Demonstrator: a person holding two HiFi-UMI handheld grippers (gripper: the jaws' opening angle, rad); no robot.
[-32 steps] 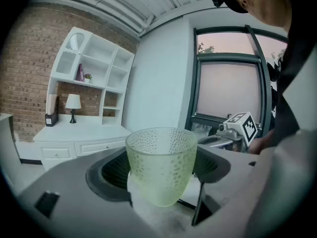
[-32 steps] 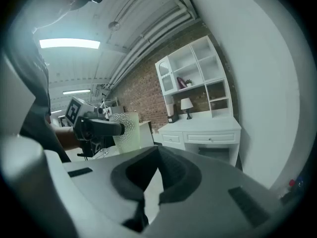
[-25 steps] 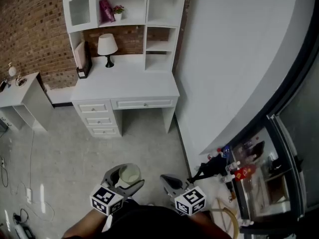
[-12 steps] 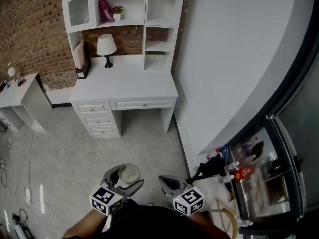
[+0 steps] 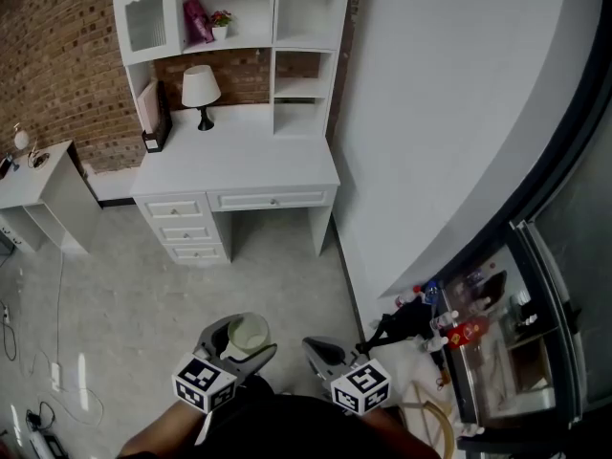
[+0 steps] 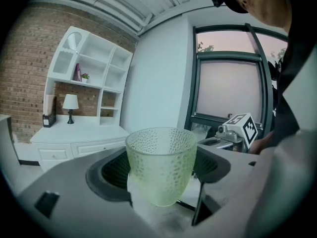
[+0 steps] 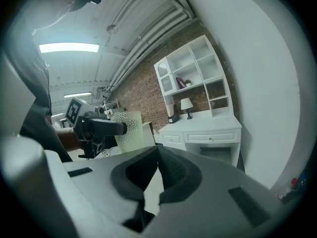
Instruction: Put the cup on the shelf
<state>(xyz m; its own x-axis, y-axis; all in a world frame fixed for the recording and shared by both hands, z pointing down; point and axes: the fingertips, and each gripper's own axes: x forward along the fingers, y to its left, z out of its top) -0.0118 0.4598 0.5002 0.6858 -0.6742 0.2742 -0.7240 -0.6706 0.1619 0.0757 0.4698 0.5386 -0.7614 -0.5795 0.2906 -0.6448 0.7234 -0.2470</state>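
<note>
Two walls are noted: a brick wall on the left behind the furniture, and a plain grey wall on the right. Pale floor is seen between the person and the furniture.

A white desk with drawers is set against the brick. Its worktop carries a lamp near the back left and is otherwise mostly bare. The shelf stands on the rear of the worktop and is divided into open compartments. One upper compartment holds a small plant and a pink item, and those on the right appear empty.

The left gripper is held low, close to the body, with its jaws clamped on the cup. The cup is pale green dimpled glass, upright with its mouth up. The right gripper is held just beside it, with its jaws together and nothing between them.

The shelf lies ahead of the cup and well apart from it, across the floor and above worktop height. In the left gripper view it sits to the left of the cup.

The carrying step is judged to be under way, with the approach not yet made. Since the cup's long axis is vertical, no turning is expected before it is set down. The left gripper is the one that must reach.
</note>
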